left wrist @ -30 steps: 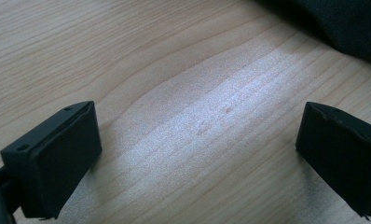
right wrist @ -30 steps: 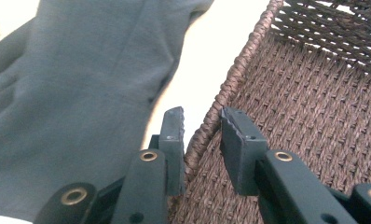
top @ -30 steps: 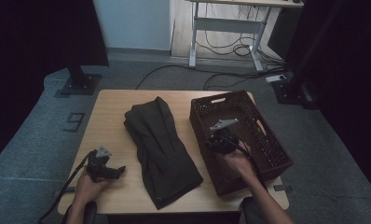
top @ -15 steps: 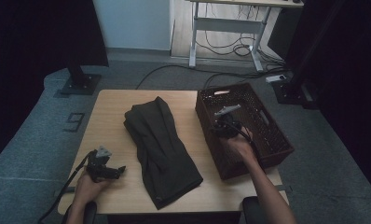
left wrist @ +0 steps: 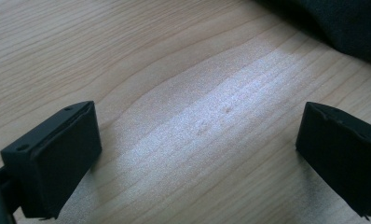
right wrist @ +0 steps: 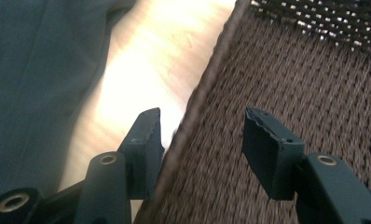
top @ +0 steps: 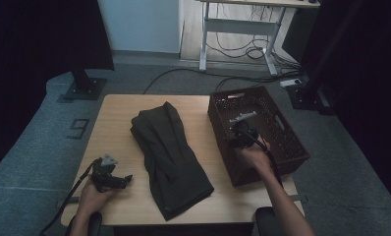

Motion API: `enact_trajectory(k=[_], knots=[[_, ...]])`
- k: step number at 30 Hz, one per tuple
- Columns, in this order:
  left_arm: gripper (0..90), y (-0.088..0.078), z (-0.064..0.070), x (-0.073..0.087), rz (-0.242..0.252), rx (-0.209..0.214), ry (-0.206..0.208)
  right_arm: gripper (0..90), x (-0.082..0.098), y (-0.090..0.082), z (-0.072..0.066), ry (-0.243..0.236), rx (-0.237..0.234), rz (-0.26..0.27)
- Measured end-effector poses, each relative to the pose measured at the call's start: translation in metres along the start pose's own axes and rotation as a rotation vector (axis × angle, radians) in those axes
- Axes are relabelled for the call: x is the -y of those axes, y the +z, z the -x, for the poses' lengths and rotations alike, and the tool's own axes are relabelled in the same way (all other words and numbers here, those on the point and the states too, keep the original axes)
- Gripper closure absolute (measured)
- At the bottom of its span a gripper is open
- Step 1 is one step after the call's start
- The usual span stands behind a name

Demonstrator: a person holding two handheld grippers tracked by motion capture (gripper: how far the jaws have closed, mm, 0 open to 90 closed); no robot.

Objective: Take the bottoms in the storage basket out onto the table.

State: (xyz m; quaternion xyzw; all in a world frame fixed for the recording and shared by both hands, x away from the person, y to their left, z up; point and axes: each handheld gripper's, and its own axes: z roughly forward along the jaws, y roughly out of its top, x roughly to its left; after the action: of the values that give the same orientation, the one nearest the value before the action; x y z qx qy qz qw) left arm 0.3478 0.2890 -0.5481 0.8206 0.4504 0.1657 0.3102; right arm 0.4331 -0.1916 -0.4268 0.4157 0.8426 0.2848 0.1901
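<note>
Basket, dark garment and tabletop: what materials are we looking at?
Basket: brown, likely moulded plastic with a woven texture and perforated walls. Garment: dark, soft matte fabric, folds and creases show. Tabletop: light wood or wood-look laminate, visible grain, slight sheen.

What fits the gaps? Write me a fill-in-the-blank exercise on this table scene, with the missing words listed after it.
1. The dark folded garment lies on the wooden ____, left of the brown basket.
2. The right gripper straddles the basket's near ____, one finger outside it and one inside.
3. Between the fingers of the left gripper there is only bare ____.
4. The inside of the basket is ____.

Missing words: table; wall; wood; empty
</note>
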Motion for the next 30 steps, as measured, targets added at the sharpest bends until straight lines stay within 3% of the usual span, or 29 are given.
enact_trajectory(k=[10,13,18,21,25,30], knots=[[0.0,0.0,0.0,0.0,-0.002,0.0,0.002,50.1,0.03,-0.028,-0.011,0.005,-0.034,0.006],[0.0,0.0,0.0,0.0,-0.001,0.0,0.001,53.7,0.037,-0.033,-0.018,-0.014,-0.022,-0.008],[0.0,0.0,0.0,0.0,-0.001,0.001,0.001,61.6,0.045,-0.042,-0.021,-0.023,-0.024,0.012],[0.0,0.0,0.0,0.0,0.0,0.0,0.0,61.8,0.051,-0.047,-0.018,-0.017,-0.019,0.009],[0.0,0.0,0.0,0.0,0.0,0.0,0.0,61.8,0.063,-0.054,-0.007,0.026,-0.031,0.016],[0.0,0.0,0.0,0.0,0.0,0.0,0.0,63.6,0.08,-0.067,0.004,0.061,-0.002,0.013]])
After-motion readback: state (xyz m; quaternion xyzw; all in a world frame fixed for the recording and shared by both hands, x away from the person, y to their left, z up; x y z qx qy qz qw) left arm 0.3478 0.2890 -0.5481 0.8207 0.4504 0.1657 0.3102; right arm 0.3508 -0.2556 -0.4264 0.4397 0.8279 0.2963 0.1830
